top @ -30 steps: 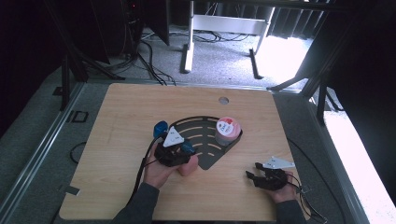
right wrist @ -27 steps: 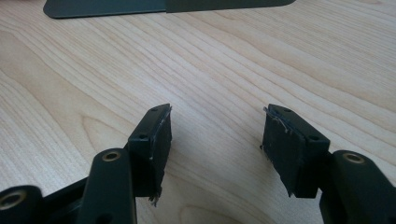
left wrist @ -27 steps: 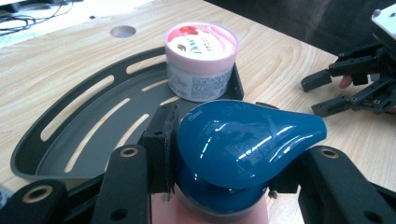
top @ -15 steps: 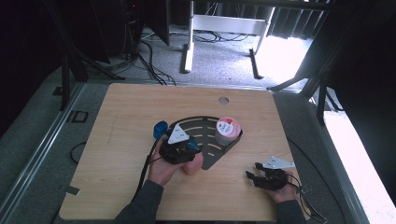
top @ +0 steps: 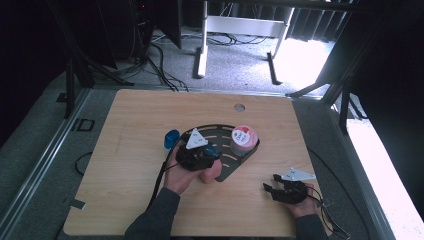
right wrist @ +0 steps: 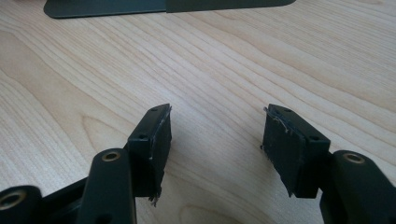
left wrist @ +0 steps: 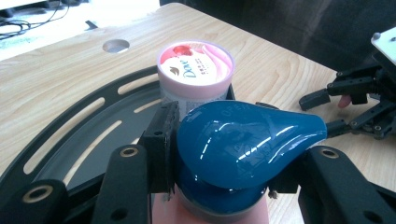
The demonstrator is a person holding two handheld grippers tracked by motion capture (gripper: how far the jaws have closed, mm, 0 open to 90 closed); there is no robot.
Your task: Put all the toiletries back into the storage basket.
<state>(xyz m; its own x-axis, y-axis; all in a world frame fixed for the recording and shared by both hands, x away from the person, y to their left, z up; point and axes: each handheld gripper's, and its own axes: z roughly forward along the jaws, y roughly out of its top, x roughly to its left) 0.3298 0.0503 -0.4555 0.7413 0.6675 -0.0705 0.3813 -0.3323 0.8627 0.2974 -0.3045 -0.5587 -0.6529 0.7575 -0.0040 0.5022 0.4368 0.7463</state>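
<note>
While I hover over the black tray (top: 226, 167) in the high view, the left gripper (top: 200, 152) carries the bottle (top: 207, 172) beside the pink jar (top: 244, 140); wooden tabletop (top: 140, 125), grey floor beyond. Left gripper view: jaws clamped on the blue cap (left wrist: 243, 140), so I keep it upright, clear of the jar. Right gripper view: right gripper (right wrist: 215, 140) jaws apart, idle.

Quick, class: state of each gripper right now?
Left gripper: closed on the blue-capped bottle.
Right gripper: open, holding nothing, over the table.
</note>
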